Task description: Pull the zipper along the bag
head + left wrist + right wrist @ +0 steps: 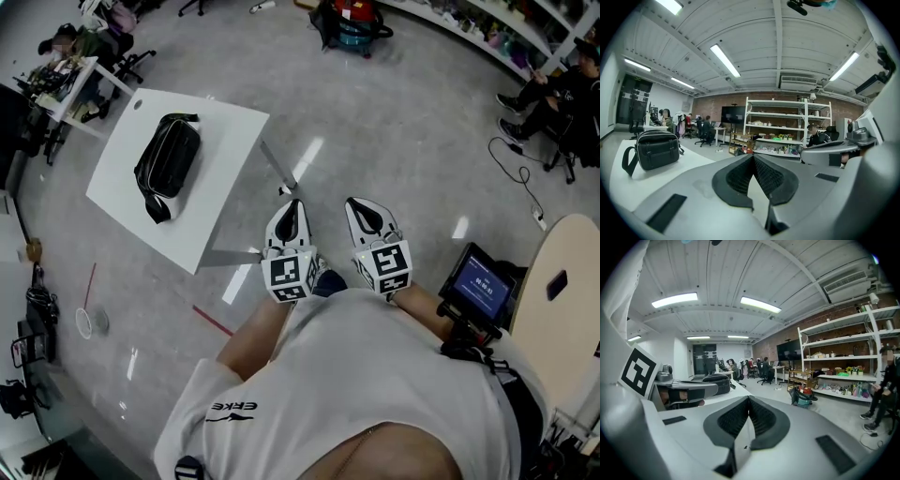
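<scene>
A black bag (167, 161) with a strap lies on a white table (225, 159) at the upper left of the head view. It also shows in the left gripper view as the black bag (657, 149) and small in the right gripper view as the bag (717, 383). Both grippers are held close to the person's chest, well away from the bag. My left gripper (291, 208) and right gripper (364, 208) both have their jaws together with nothing between them. In their own views the left gripper (753, 157) and right gripper (748, 399) point level across the room.
A round beige table (562, 300) and a small screen (478, 281) stand at the right. Shelves (787, 124) line the far brick wall. People sit at desks at the back left (66, 47) and a person sits at the right (553, 89). Grey floor lies between me and the white table.
</scene>
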Demonstrator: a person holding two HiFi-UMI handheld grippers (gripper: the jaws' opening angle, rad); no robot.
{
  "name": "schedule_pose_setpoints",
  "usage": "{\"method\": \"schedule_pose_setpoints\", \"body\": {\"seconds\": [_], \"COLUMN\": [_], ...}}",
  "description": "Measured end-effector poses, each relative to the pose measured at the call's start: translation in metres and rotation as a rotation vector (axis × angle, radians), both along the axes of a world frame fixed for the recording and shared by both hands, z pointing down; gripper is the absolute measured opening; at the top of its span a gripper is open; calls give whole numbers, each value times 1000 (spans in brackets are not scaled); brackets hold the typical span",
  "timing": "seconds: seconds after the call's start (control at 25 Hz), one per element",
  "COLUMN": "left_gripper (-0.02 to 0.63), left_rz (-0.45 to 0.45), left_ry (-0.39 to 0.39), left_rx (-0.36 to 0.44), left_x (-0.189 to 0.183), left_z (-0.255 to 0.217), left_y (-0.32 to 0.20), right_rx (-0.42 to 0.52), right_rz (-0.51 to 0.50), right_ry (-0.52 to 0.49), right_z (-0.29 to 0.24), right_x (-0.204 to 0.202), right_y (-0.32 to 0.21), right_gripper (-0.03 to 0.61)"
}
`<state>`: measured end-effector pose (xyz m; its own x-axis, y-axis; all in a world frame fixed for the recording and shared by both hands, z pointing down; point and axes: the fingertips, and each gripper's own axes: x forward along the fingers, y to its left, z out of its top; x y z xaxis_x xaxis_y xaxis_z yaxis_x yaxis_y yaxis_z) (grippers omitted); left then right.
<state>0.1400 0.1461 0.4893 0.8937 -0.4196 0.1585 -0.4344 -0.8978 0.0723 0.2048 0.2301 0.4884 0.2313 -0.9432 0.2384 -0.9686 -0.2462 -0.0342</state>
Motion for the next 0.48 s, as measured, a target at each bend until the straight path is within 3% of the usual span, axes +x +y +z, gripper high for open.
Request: {"method": "schedule_pose_setpoints", "body": {"seconds": [0.28, 0.48], "left_gripper": [3, 3], "left_rz": [-91, -176], "left_ry": [26, 40], "left_rx": [-3, -13], "left_x": [-20, -52], "left_z": [10, -6], "left_y": [-94, -120], "right_rx": [2, -7], "right_rz": [-71, -137], "right_ry": [20, 33], "right_z": [7, -11], "right_x": [-11, -33], "right_y": [-96, -124], "right_gripper": [5, 5]}}
